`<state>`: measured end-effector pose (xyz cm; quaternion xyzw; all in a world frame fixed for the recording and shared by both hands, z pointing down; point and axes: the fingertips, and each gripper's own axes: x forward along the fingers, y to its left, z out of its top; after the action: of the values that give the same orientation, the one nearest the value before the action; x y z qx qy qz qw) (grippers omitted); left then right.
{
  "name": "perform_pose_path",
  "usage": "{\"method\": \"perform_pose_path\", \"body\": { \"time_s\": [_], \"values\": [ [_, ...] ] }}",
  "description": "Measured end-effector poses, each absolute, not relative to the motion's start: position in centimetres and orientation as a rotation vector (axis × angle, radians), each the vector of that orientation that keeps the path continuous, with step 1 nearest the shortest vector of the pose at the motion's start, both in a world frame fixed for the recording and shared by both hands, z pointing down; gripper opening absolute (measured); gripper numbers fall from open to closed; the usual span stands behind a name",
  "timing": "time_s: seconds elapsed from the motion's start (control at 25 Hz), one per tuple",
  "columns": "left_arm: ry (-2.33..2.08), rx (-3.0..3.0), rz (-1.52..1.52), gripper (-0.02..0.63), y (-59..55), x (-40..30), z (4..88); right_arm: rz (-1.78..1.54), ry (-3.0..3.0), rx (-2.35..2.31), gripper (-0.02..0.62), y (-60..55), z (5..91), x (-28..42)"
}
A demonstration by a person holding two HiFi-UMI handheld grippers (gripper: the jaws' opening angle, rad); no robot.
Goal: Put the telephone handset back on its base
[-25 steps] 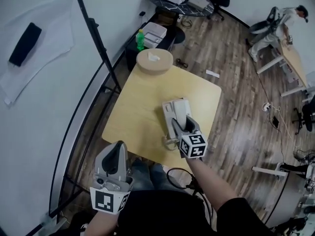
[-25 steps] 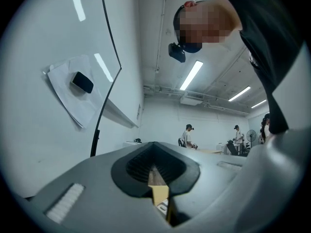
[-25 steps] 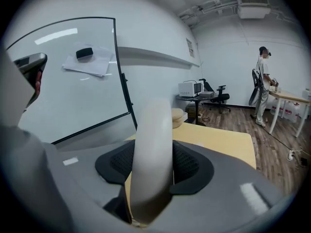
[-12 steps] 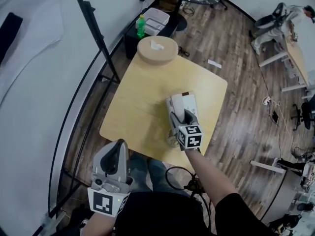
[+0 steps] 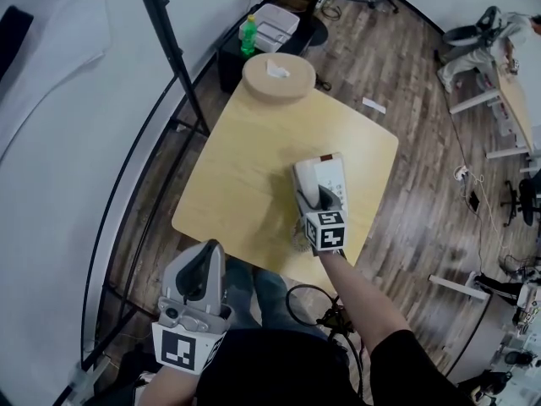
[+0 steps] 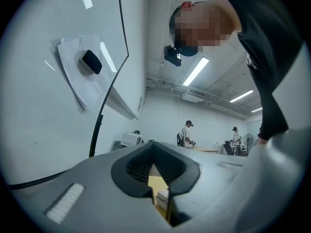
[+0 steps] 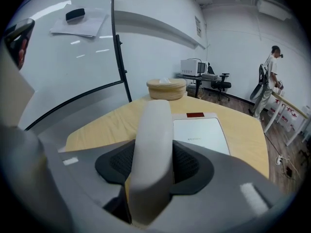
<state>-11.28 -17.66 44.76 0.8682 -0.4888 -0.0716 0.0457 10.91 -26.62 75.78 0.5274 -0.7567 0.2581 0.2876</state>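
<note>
The white telephone base [image 5: 331, 176] lies on the yellow table [image 5: 245, 167], right of its middle. My right gripper [image 5: 310, 201] is shut on the white handset [image 5: 307, 189], which hangs lengthwise over the base's left side; whether it touches the base I cannot tell. In the right gripper view the handset [image 7: 153, 144] runs straight out between the jaws, with the base's flat panel [image 7: 201, 132] just to its right. My left gripper [image 5: 203, 269] is held by my body, off the table's near edge, jaws together and nothing in them [image 6: 163, 198].
A round wooden tissue box [image 5: 279, 77] stands at the table's far corner. A black pole [image 5: 173, 53] rises along the left side by the curved white wall. A green bottle [image 5: 247, 32] and a bin stand beyond the table. People work at desks far right [image 5: 490, 36].
My right gripper has carried the handset a little forward along the base's left side. The left gripper has stayed by my body.
</note>
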Motion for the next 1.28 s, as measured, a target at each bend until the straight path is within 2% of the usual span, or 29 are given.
{"method": "perform_pose_path", "body": {
  "time_s": [1.08,1.28],
  "values": [
    [-1.437,2.639,-0.218,0.0,-16.6,-11.0,45.5,0.711,-1.895,1.403,0.222,-26.3,76.4,10.7],
    [-1.458,2.639,-0.225,0.0,-17.0,-11.2,45.2,0.657,-1.95,1.431,0.222,-27.1,73.3,10.6]
  ]
}}
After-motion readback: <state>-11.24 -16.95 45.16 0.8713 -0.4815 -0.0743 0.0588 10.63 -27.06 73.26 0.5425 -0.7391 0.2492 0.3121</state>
